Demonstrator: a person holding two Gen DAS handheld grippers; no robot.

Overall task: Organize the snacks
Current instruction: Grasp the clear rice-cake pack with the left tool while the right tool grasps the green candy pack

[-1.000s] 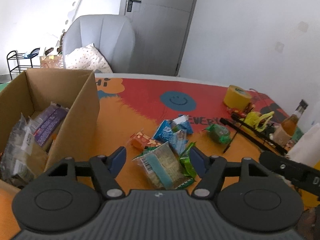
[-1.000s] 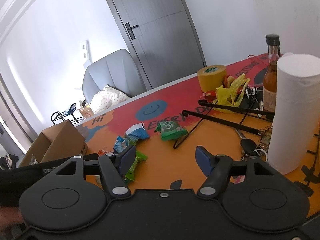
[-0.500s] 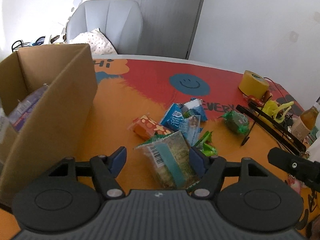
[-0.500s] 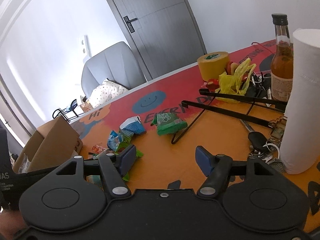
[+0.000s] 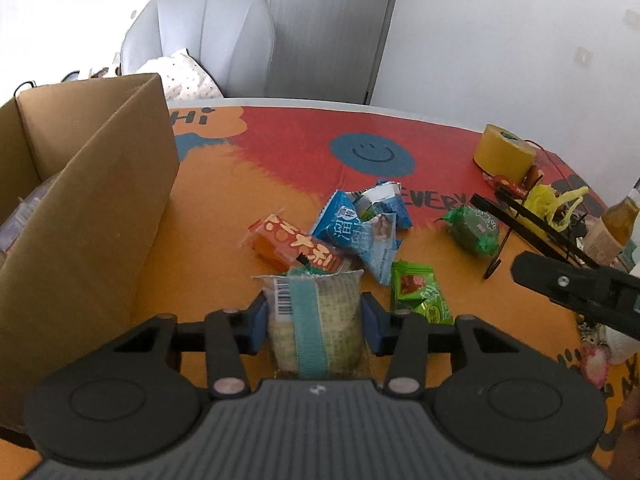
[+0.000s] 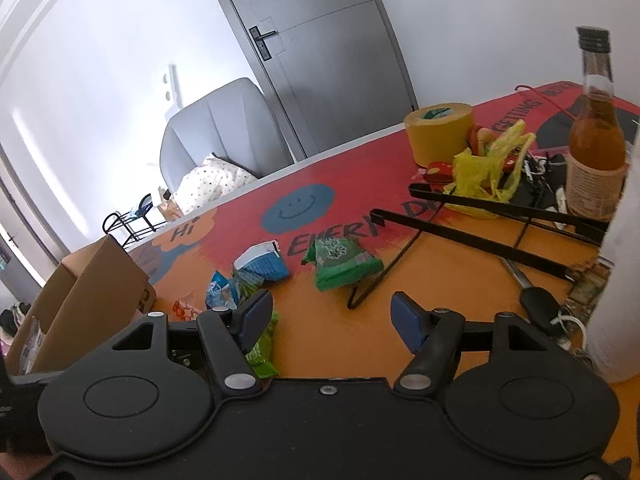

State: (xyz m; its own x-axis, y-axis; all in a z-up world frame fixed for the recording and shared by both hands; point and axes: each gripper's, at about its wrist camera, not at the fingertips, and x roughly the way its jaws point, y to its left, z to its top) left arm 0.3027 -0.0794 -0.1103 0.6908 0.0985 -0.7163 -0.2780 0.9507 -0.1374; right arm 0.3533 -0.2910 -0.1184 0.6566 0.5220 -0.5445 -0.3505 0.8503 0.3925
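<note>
My left gripper [image 5: 314, 320] is low over the orange table, its jaws closing on a clear snack packet with a teal stripe [image 5: 316, 316]; both blue pads touch its sides. Just beyond lie an orange-red packet [image 5: 296, 246], blue packets [image 5: 354, 232] and a bright green packet [image 5: 420, 292]. A dark green packet [image 5: 474, 228] lies apart to the right. An open cardboard box [image 5: 80, 208] with snacks inside stands at the left. My right gripper [image 6: 332, 316] hovers open with nothing between its fingers, short of the dark green packet [image 6: 340, 260].
A yellow tape roll [image 6: 440, 132], a yellow bag [image 6: 492, 172], a brown bottle [image 6: 596, 136], black metal rods [image 6: 480, 240], keys [image 6: 540, 304] and a white paper roll [image 6: 620, 280] crowd the right side. A grey chair [image 5: 208, 40] stands behind the table.
My left gripper came down and forward over the teal-striped packet, and its jaws narrowed onto it. The right gripper drifted sideways, staying open.
</note>
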